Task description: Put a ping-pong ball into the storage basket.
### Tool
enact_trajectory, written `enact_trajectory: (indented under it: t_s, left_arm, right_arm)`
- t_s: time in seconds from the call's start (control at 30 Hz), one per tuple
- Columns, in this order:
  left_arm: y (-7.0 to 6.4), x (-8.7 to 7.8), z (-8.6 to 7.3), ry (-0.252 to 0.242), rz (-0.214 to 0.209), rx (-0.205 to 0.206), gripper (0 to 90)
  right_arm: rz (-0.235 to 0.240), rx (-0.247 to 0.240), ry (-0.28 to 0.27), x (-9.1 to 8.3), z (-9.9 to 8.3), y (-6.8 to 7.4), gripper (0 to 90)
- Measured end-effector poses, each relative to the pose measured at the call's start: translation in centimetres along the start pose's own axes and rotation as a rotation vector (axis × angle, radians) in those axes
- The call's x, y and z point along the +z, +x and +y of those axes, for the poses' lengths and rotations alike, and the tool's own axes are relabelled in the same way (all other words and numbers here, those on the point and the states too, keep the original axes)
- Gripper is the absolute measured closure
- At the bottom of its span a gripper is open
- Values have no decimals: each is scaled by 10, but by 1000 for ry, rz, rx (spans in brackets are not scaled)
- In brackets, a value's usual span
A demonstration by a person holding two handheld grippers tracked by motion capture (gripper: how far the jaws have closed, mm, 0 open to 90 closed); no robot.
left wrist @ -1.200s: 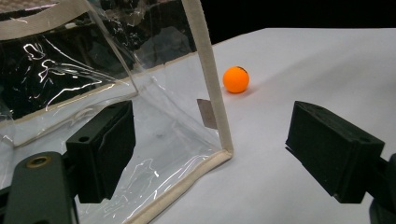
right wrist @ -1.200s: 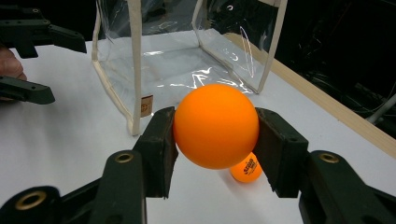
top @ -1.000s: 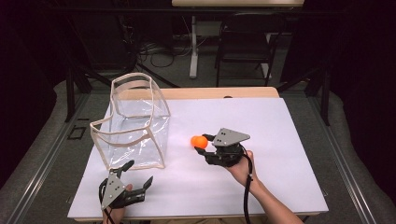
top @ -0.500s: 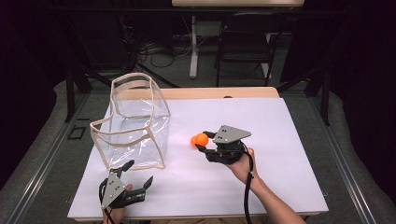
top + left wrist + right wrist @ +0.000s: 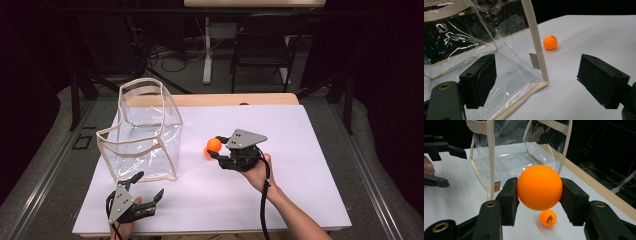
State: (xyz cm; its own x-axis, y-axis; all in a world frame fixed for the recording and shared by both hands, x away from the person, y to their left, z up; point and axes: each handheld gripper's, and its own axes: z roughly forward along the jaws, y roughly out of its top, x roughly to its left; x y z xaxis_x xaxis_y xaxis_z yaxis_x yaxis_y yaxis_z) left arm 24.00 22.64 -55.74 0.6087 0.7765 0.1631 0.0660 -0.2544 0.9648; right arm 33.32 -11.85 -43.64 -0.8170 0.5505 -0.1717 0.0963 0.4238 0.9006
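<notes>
Right gripper (image 5: 539,192) has its jaws clamped on an orange ball (image 5: 539,187), lifted just off the white table (image 5: 300,150). To its left stands the clear bag (image 5: 142,132), mouth up, near but apart. A second orange ball (image 5: 548,218) lies on the table under the held one. Left gripper (image 5: 142,195) waits with jaws spread wide and holding nothing, just beside the bag's near corner.
</notes>
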Motion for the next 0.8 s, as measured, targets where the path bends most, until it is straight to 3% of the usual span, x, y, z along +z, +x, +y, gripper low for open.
enact_trajectory:
  t_s: [0.8]
  left_arm:
    - [0,0,0,1,-1,0,155]
  right_arm:
    - [7,-17,-6,6,18,-4,506]
